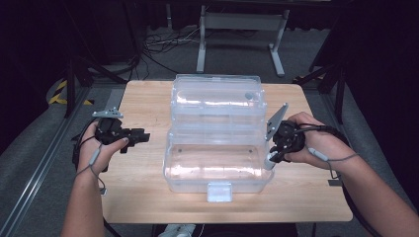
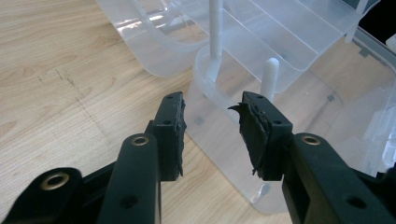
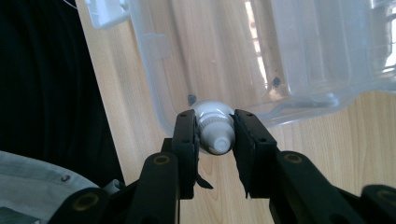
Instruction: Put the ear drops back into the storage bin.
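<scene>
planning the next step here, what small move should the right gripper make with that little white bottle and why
Probably carry it a little further inward over the rim and lower it into the open clear box. The right gripper is clamped on the small white bottle, which sits right at the box's near right corner, and the bottom compartment looks bare. The left gripper waits open at the box's other side.

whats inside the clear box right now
The clear box looks empty: only its bare bottom shows through. The right tongs hold a small white bottle at its rim. The box's near wall blurs the front corners.
</scene>
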`<action>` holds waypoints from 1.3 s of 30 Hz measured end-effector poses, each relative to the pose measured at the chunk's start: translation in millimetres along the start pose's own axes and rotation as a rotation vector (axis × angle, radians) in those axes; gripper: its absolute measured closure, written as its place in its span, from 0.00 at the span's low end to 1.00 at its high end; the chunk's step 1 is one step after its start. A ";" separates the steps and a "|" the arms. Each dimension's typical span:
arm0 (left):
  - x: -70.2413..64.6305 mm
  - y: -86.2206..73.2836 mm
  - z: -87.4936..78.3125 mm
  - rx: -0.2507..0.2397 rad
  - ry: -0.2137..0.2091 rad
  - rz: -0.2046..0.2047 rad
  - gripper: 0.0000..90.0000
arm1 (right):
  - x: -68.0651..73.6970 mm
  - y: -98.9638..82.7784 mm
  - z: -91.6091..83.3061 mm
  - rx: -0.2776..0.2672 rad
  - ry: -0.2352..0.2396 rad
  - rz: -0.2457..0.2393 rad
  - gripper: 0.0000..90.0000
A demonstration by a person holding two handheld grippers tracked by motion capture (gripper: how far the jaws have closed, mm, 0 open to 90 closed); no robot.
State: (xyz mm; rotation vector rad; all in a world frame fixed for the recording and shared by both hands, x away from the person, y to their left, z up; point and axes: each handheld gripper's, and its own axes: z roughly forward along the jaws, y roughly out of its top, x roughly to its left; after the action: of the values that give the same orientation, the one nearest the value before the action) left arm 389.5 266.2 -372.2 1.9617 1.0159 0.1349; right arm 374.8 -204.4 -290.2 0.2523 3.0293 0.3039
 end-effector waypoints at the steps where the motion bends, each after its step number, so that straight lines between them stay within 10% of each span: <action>1: 0.0 -0.1 -0.2 -0.001 0.000 0.000 0.67 | 0.4 1.1 1.1 0.005 0.001 -0.001 0.79; 39: -2.6 -17.6 -17.7 0.001 0.035 -0.023 0.67 | -3.3 19.9 65.7 0.115 0.090 -0.087 0.79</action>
State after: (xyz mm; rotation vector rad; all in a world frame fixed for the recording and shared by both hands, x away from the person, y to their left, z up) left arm 369.1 280.7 -374.3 1.9541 1.0606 0.1569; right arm 387.8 -173.3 -350.1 0.1166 3.1398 0.1385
